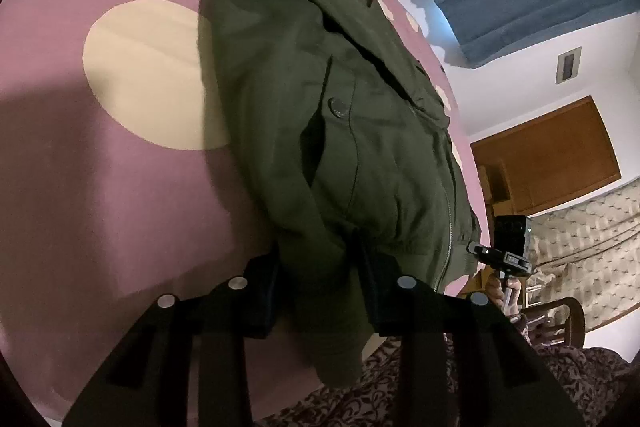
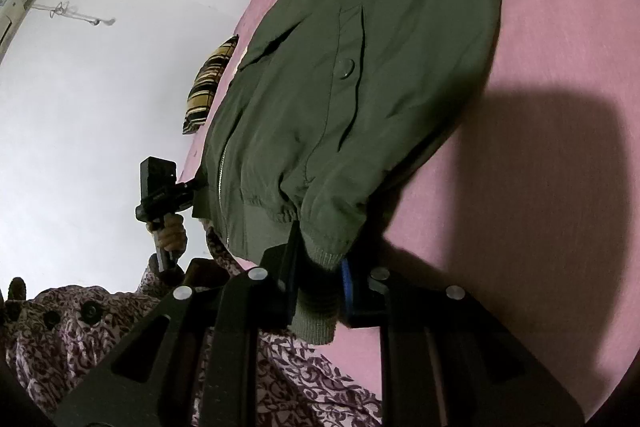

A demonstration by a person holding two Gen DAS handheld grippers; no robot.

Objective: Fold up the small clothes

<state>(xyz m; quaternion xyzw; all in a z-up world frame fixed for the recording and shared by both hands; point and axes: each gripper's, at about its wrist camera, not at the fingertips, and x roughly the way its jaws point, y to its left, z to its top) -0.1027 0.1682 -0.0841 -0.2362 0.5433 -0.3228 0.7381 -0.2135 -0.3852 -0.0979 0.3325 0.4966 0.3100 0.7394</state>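
Pink cream-spotted bed [image 1: 120,187]; green jacket [image 1: 320,107], striped pillow [image 2: 208,87] on it

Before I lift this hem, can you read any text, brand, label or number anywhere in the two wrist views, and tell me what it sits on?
No text can be read in either view.
green jacket: no label or brand shows; its snap button may be embossed, too blurred to read.
right gripper, seen from the left wrist: a small pale plate on its body, too small to read.
Wall plate: no legible marking.

Olive-green jacket [image 1: 320,115], pink cream-dotted bedsheet [image 1: 120,187]
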